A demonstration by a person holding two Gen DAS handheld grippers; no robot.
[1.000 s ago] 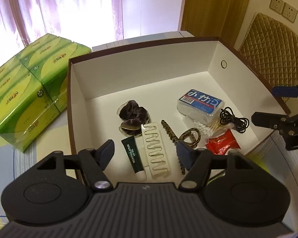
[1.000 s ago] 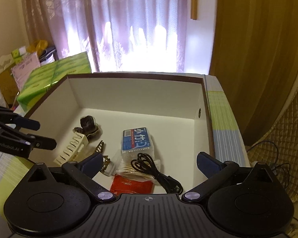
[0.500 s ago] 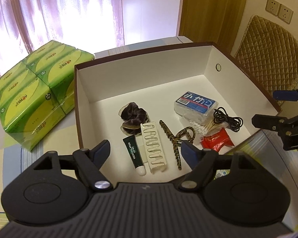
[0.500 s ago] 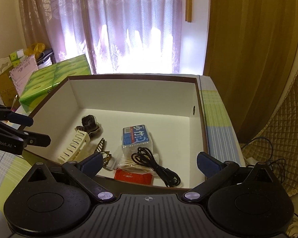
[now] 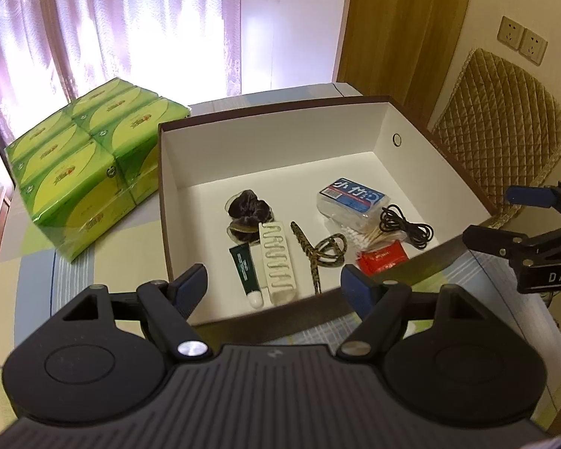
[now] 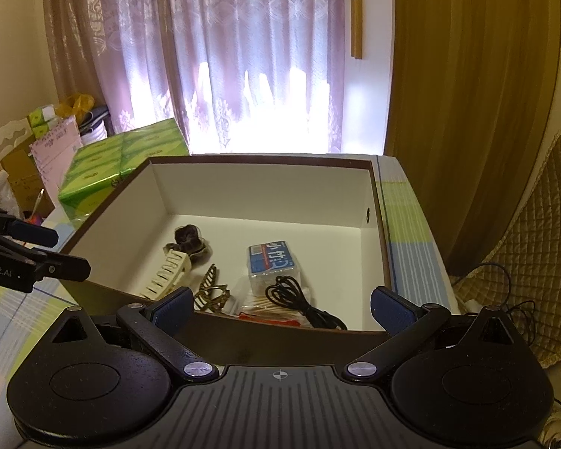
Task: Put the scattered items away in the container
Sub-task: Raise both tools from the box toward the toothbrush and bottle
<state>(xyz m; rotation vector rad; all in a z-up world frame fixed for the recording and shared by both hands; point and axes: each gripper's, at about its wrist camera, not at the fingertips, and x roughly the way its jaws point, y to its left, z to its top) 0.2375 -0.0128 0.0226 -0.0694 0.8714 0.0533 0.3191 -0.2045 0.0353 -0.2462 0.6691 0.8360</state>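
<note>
- The box (image 5: 422,157) sits in the middle of the left wrist view, open-topped on the tabletop (image 5: 74,273), so items can be dropped in from above; its brown rim and white walls keep them from rolling off.
- All the small items that show lie on the box floor toward its near wall, at centre frame: a dark scrunchie (image 5: 248,207), a green tube (image 5: 245,275), a cream hair clip (image 5: 278,267), a leopard clip (image 5: 318,252), a blue-topped case (image 5: 349,200), cotton swabs (image 5: 366,237), a black cable (image 5: 405,224) and a red packet (image 5: 381,256). They crowd there probably because that side is closest to the hands.
- No loose item shows on the tabletop in either view, so the tidying looks done or nearly so; parts of the tabletop are hidden behind the grippers.
- The left gripper (image 5: 275,284) hangs at lower centre, above the near wall, jaws released with nothing between them. They have just been opening.
- The right gripper (image 6: 280,305) at lower centre of its own view also stands wide and empty, over the near rim, tilted down at the contents.
- Each gripper shows at the edge of the other's view, flanking the box, well apart.
- Green tissue packs (image 5: 82,176) stack at left, beside the box, seemingly not part of the job.
</note>
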